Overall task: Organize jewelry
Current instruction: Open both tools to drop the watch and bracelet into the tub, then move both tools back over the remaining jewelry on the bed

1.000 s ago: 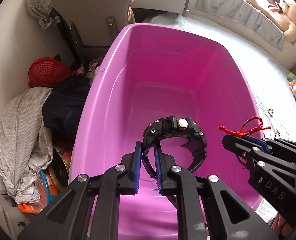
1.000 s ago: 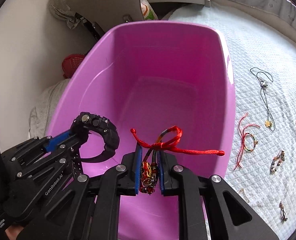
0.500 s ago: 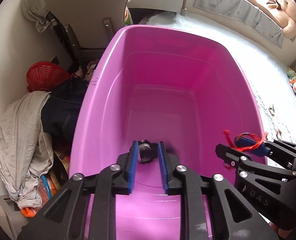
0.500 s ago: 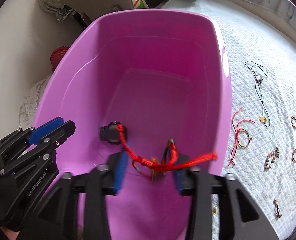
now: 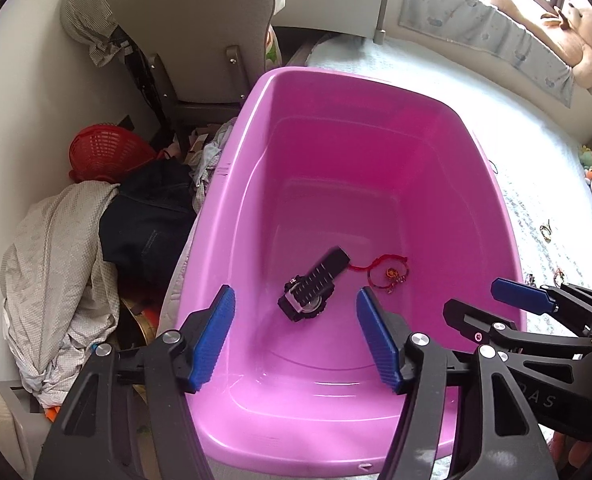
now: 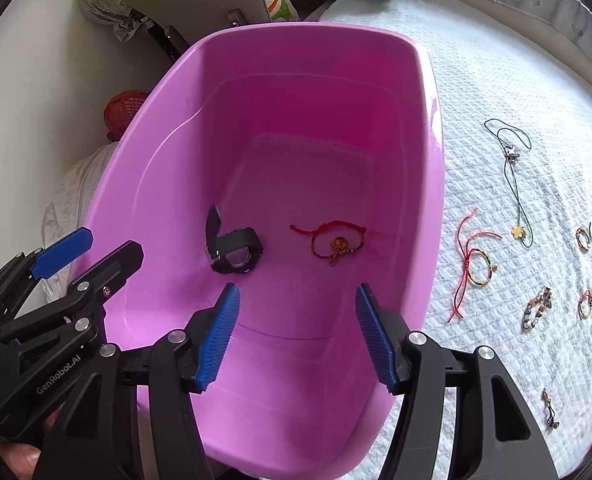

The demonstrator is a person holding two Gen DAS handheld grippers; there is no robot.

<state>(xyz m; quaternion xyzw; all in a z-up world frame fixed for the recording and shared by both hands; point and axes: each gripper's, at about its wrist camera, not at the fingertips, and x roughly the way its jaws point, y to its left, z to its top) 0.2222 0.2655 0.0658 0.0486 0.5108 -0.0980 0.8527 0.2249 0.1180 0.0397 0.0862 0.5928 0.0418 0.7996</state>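
Both jaws just opened — left gripper (image 5: 294, 338) and right gripper (image 6: 296, 336) spread, nothing between the pads. Black watch (image 6: 234, 250) and red bracelet (image 6: 332, 242) lie apart on the pink tub (image 6: 432, 208) floor — nearer its front wall.

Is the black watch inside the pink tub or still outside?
Inside: the black watch lies on the pink tub's floor, beside the red bracelet.

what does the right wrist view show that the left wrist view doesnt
Only the right wrist view: the loose jewelry on the white bedspread, such as the dark cord necklace.
Only the left wrist view: the plush bear and dark jeans.
Both: the pink tub, with the black watch and red string bracelet lying in it.
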